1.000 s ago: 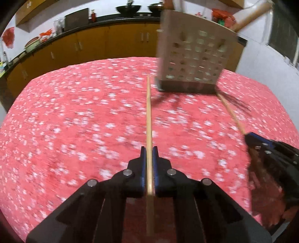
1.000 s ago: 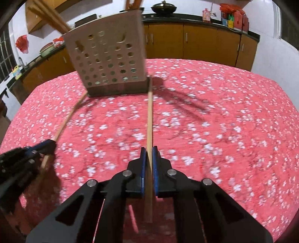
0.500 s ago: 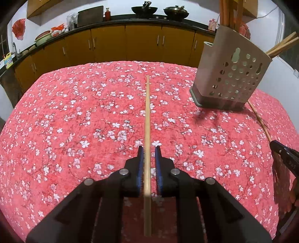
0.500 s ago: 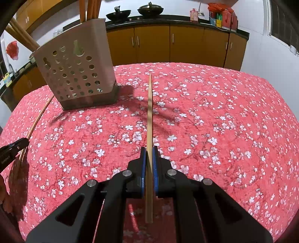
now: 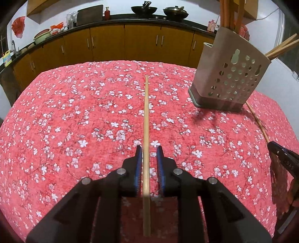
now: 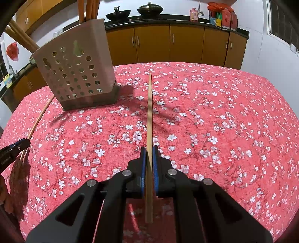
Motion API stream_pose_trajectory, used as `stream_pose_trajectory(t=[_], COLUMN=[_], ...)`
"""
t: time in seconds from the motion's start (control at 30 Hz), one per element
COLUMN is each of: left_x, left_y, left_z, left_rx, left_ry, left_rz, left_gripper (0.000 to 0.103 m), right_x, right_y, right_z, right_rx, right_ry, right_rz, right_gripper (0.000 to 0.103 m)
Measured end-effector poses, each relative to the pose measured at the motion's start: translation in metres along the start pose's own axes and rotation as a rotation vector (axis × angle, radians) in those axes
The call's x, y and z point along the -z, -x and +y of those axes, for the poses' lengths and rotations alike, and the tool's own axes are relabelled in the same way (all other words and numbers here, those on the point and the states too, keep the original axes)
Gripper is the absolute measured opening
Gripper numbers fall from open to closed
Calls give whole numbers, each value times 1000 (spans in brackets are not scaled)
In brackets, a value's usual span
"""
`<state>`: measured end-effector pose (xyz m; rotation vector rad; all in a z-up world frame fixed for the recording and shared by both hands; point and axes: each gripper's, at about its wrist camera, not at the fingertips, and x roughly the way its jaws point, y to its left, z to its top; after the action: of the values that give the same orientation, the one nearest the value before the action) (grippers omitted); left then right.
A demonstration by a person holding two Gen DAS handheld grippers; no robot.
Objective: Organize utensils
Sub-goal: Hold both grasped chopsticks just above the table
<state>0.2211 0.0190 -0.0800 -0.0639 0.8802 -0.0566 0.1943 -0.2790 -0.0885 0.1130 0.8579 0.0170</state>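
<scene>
Left gripper (image 5: 149,155): black frame, blue pads, jaws have just been opening. A thin gap is showing on each side of the long pale wooden chopstick (image 5: 146,119), so the pads are not pressing it; the stick is lying between them, pointing straight ahead over the red tablecloth with white blossom print (image 5: 74,115).

Right gripper (image 6: 149,157): fingers pressed together, pinching a second pale wooden chopstick (image 6: 149,112), which is also pointing straight ahead above the cloth.

Beige perforated plastic utensil caddy (image 5: 229,78) is standing upright on the cloth, ahead and to the right in the left wrist view, ahead and to the left in the right wrist view (image 6: 76,69). Wooden sticks are poking out of its top, some leaning outward.

Each gripper's black fingertip is showing at the edge of the other's view. Yellow-brown cabinets (image 6: 168,44) with a dark countertop are running along the far wall, two dark woks (image 5: 143,10) sitting on top.
</scene>
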Motion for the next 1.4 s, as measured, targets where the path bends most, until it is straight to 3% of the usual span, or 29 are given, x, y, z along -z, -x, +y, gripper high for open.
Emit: stream_pose_trajectory(t=[1.27, 1.4], left_x=[-1, 0], left_y=[-3, -4], left_z=[-7, -4], left_rx=[-4, -46], left_ry=[-13, 0], left_rz=[2, 1], left_gripper=[23, 23], right_x=[0, 0], right_y=[0, 0], right_z=[0, 0], right_rx=[-1, -1], right_ry=[-2, -2], right_rz=[1, 2], right_gripper=[9, 9])
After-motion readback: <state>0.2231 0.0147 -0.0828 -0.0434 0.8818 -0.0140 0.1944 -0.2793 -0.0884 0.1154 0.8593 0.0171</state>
